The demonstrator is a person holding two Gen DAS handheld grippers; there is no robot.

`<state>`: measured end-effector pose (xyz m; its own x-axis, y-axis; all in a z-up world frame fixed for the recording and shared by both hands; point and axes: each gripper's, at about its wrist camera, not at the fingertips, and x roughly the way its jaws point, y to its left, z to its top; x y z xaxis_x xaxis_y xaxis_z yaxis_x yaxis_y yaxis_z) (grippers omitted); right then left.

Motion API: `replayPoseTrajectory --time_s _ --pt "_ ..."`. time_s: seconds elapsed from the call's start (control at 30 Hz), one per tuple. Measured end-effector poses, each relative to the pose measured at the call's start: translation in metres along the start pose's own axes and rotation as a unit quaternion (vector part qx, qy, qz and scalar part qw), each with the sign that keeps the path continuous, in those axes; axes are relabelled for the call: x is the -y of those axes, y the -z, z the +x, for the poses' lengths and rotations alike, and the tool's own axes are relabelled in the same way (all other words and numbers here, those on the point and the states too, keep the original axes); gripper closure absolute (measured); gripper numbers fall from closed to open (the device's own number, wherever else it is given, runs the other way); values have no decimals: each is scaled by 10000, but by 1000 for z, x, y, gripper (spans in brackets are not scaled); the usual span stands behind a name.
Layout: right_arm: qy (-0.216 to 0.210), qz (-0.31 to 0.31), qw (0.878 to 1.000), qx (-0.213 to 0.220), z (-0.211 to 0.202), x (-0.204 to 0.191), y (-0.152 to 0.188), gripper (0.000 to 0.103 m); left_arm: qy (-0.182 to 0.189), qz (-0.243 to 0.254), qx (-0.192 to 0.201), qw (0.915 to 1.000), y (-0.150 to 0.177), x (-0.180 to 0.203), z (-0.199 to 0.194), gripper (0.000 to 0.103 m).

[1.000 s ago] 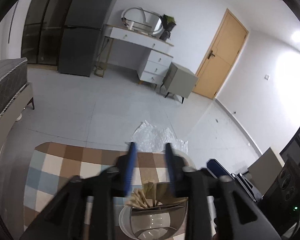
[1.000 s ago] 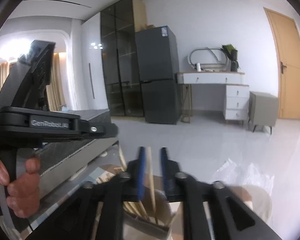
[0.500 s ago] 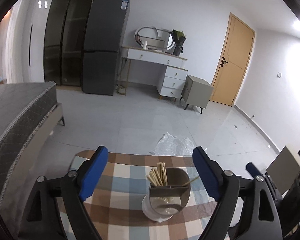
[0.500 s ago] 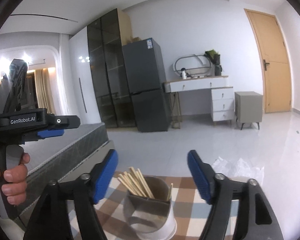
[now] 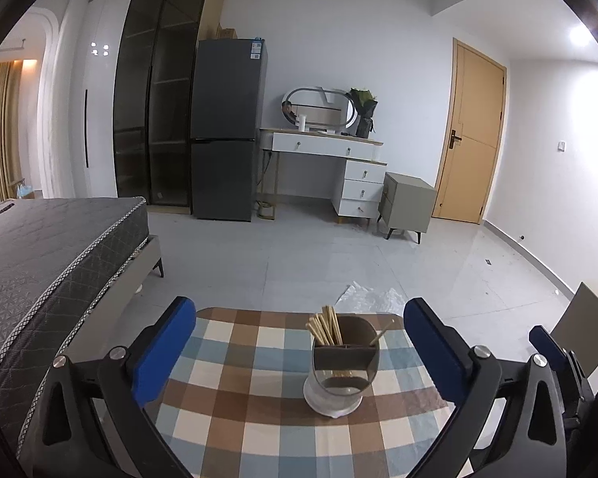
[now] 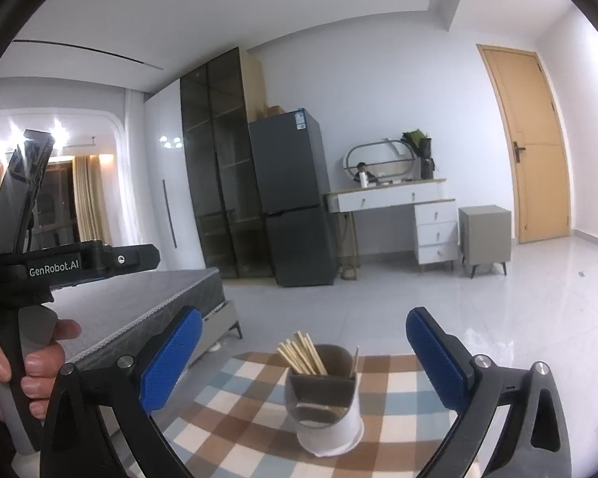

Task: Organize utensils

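Standing on the checked tabletop, one taupe plastic utensil holder on a white base, one bundle of wooden chopsticks inside, one stick apart, two claws, left claw and right claw, jaws just opened wide, both empty.

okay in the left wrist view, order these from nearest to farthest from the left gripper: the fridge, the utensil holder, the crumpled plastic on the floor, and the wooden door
From the left gripper, its jaws wide open:
1. Utensil holder, on the checked tablecloth, just ahead, right of centre.
2. Crumpled plastic, on the floor past the table's far edge.
3 and 4. Fridge, left at the back wall, and wooden door, far right: too close to call.
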<state>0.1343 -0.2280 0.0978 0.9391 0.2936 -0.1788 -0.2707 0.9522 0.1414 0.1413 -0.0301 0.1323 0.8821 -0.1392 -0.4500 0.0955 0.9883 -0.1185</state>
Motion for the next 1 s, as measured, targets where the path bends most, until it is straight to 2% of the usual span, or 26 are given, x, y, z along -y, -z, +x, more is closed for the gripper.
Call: replayPoseTrajectory --time_s 0.23,0.53,0.67,1.0 --pt "209 14 9998 8 -31 -8 22 0 -94 24 44 9999 21 -7 -7 2" --pt "410 -145 9990 -21 -46 -20 53 0 -270 -68 70 9996 53 -21 -3 2" --pt "450 -80 9990 -17 -49 -19 68 0 -307 -47 58 9995 71 -21 -9 2" --pt "468 -99 9985 -257 -47 -17 90 0 -422 40 -70 9991 114 -21 6 2"
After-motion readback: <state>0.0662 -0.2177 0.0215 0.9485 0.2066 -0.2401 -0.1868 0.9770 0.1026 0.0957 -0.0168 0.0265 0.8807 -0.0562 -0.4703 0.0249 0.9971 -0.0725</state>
